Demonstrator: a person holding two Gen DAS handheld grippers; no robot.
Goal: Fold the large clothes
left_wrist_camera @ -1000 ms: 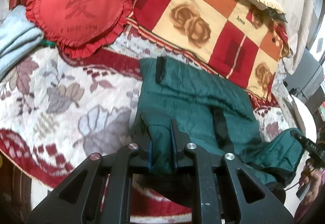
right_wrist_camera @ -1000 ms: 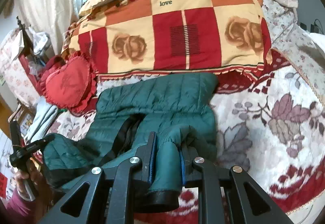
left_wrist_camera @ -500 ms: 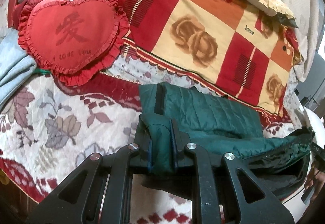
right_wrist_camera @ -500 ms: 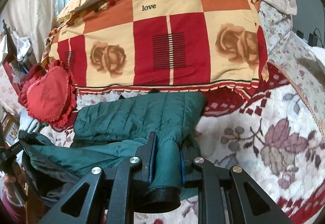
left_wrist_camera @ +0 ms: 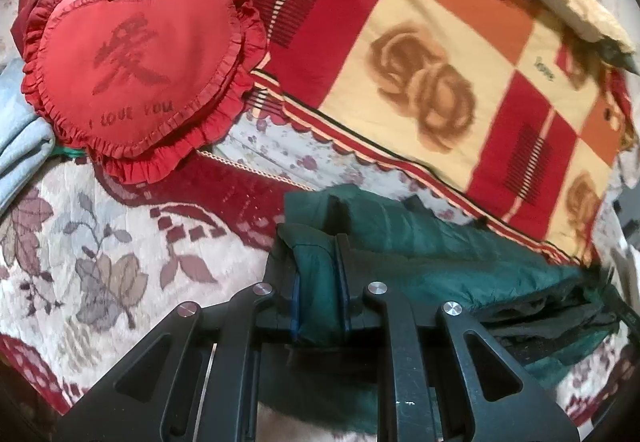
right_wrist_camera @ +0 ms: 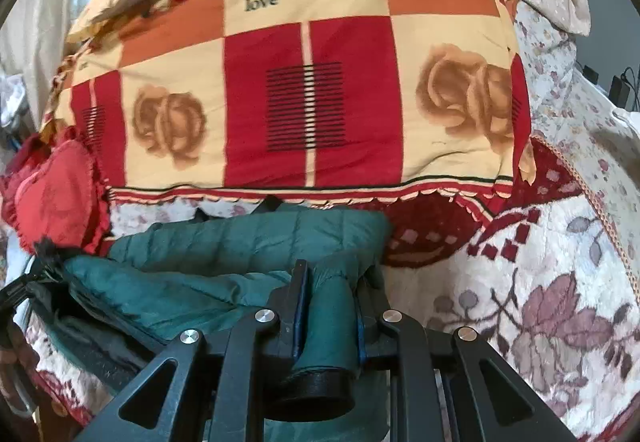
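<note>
Both tools angle down over the bed: left tool (left_wrist_camera: 320, 266) and right tool (right_wrist_camera: 330, 290) each clenched on the dark green quilted puffer jacket (right_wrist_camera: 248, 242).

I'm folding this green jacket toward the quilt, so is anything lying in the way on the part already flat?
Nothing visible. The green jacket lies bare ahead of both grippers, left gripper and right gripper; the checked quilt sits just beyond.
</note>
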